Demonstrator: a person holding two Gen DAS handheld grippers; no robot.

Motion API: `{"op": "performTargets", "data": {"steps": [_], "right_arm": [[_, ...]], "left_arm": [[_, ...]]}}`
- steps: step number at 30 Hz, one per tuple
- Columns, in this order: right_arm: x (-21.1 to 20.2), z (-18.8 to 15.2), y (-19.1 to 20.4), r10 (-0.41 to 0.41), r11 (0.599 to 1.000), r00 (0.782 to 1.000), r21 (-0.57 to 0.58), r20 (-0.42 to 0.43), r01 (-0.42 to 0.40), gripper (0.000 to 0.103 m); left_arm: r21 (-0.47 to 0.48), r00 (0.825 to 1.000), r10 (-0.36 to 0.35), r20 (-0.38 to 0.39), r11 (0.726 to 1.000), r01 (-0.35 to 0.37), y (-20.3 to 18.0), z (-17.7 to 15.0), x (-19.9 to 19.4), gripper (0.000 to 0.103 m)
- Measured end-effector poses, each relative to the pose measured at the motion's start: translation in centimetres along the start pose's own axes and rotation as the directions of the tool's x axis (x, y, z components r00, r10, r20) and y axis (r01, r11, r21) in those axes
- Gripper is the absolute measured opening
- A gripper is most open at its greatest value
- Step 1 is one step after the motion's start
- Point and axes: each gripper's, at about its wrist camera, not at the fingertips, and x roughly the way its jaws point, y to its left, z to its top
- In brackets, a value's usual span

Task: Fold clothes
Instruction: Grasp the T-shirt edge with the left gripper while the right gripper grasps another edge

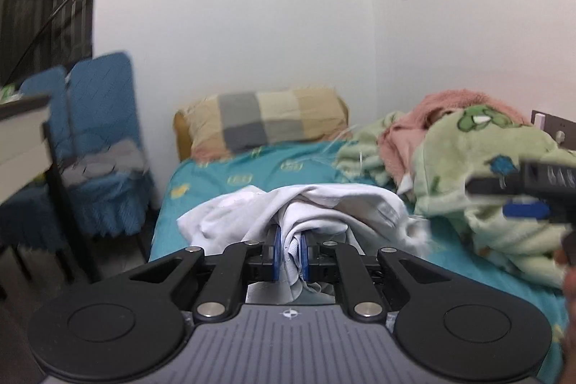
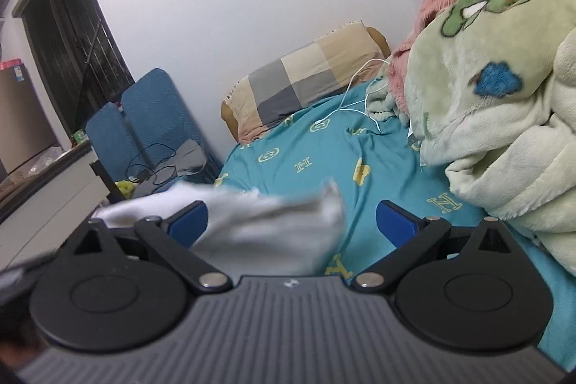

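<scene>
Left tool [image 1: 288, 252]: jaws drawn together and clamped on a bunched fold of the white garment [image 1: 309, 211], which is gathered into a crumpled heap above the teal bed sheet [image 1: 230, 175]. Cloth rises between the blue pads [image 1: 276, 251] and spills out to either side. No flat panel, straight crease or squared edge is visible.

Judgement on progress: early. The garment is held but not spread, and no completed fold can be confirmed. Spreading, aligning edges and folding appear to remain. No finished pile of clothes is in view.

Right tool [image 2: 291, 225]: jaws stand wide apart, gripping nothing. In the right wrist view the garment [image 2: 273, 225] lies partly between the open fingers, nearer the left one, and is heavily smeared by blur; whether it touches a pad cannot be told. In the left wrist view this tool [image 1: 522, 193] enters at the right edge, beside the garment and in front of the green blanket [image 1: 496, 168].

Hidden or unclear:
- Lower part of the garment is masked by the left tool's body; whether it rests on the bed or hangs clear cannot be told.
- Garment type, collar and sleeves cannot be made out.
- Near edge of the bed is cut off in both views.
- Blanket heap and pillow [image 2: 309, 81] occupy the far and right side of the bed; anything beneath the blanket is concealed.
</scene>
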Motion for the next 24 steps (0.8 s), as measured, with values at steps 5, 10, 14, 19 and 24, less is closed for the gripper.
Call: {"op": "performTargets", "data": {"steps": [5,10,14,19,24], "right_arm": [[-0.4,-0.3,-1.7,-0.012,0.993,0.996,0.117,-0.093,0.023,0.091],[0.0,-0.9,-2.2,-0.051,0.987,0.989,0.146,-0.139,0.071,0.082],[0.3,-1.2,-2.0,-0.06,0.99,0.987,0.117,-0.151,0.079,0.082],[0.6,-1.4,-1.8,-0.035,0.992,0.983,0.109,-0.181,0.055,0.082],[0.5,-1.4,-2.0,-0.005,0.991,0.98,0.127,-0.197,0.031,0.082]], "left_arm": [[-0.087,0.989,0.018,-0.15,0.996,-0.031,1.8,-3.5,-1.2,0.013],[-0.059,0.978,0.026,-0.206,0.997,-0.039,2.1,-4.3,-0.9,0.018],[-0.035,0.977,0.02,-0.211,0.999,-0.028,1.2,-4.7,-2.9,0.035],[0.16,0.983,0.049,-0.176,0.987,-0.021,-2.1,-5.0,-5.7,0.046],[0.389,0.986,0.082,-0.143,0.921,-0.021,-6.0,-5.6,-5.0,0.051]]}}
